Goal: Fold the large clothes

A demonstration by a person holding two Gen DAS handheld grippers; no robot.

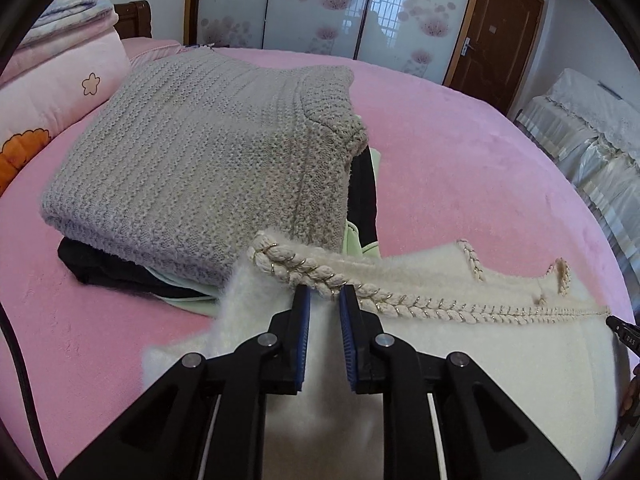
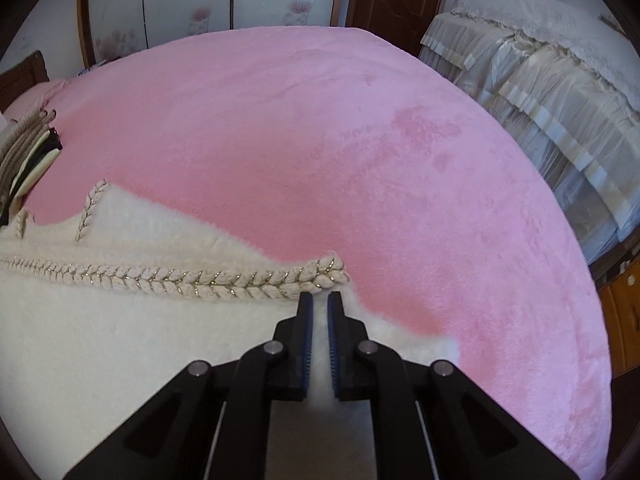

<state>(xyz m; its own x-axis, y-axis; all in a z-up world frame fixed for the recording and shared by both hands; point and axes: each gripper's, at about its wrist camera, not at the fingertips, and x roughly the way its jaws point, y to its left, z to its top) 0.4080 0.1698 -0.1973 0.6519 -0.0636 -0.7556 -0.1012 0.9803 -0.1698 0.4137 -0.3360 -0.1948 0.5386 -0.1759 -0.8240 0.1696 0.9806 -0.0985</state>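
In the left wrist view, the left gripper sits at lower centre with its blue-padded jaws a little apart and white pile rising between them, just below the braided gold-flecked trim of a fluffy white cardigan; whether the pads truly pinch the cloth I cannot tell, since a gap shows. The cardigan fills the lower right of the frame on the pink bed cover. Upper left lies a stack of folded clothes, a grey knitted sweater on top of a black garment and a pale green one. In the right wrist view, the right gripper at lower centre has its jaws drawn nearly together on the white pile just under the corner of the trim, and appears to be nipping the edge. The cardigan spreads across the lower left; the stack shows only at the far left edge. Judged from this, the step is taking hold of the two trimmed corners before a fold. The next move calls for both grips firm, then an even lift so the edge stays taut.
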